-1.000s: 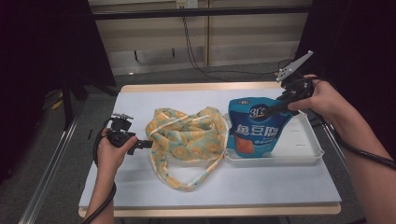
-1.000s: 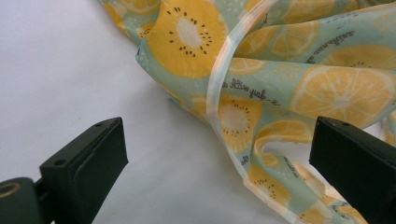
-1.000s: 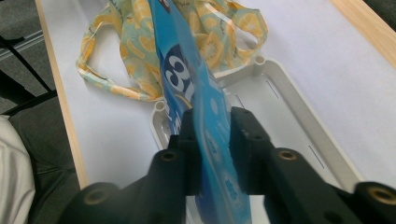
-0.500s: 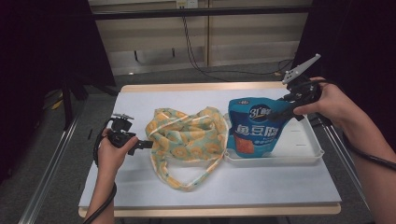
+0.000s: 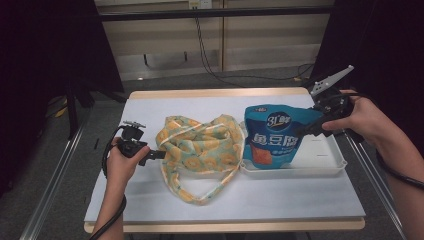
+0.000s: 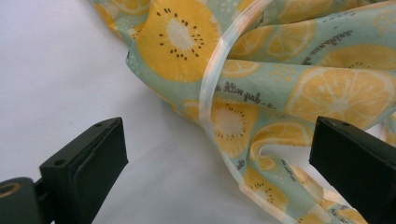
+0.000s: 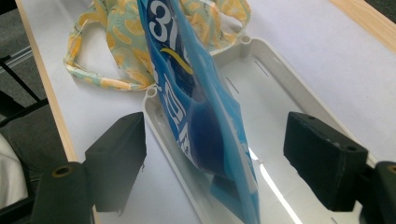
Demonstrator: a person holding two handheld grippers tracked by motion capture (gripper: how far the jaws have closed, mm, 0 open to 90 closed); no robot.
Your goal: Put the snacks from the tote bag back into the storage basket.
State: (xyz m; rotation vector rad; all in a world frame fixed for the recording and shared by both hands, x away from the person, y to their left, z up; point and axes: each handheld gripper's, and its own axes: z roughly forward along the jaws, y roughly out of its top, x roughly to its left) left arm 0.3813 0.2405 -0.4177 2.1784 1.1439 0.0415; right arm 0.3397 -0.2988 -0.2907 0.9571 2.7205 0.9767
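A desk (image 5: 150, 200) with a pale top and a light wooden edge stands on a grey floor (image 5: 50, 165), with dark metal rails (image 5: 55, 170) running along both its sides. Behind it rises a beige panelled wall (image 5: 270, 35), down which black cables (image 5: 210, 55) hang to the floor. Dark curtains (image 5: 45, 60) close the room in at left and right.

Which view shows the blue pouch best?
The high view: the pouch stands in the white tray, front print facing the camera. The right gripper view shows it edge-on between open jaws, print skewed. The left gripper view shows the fruit-print bag instead.
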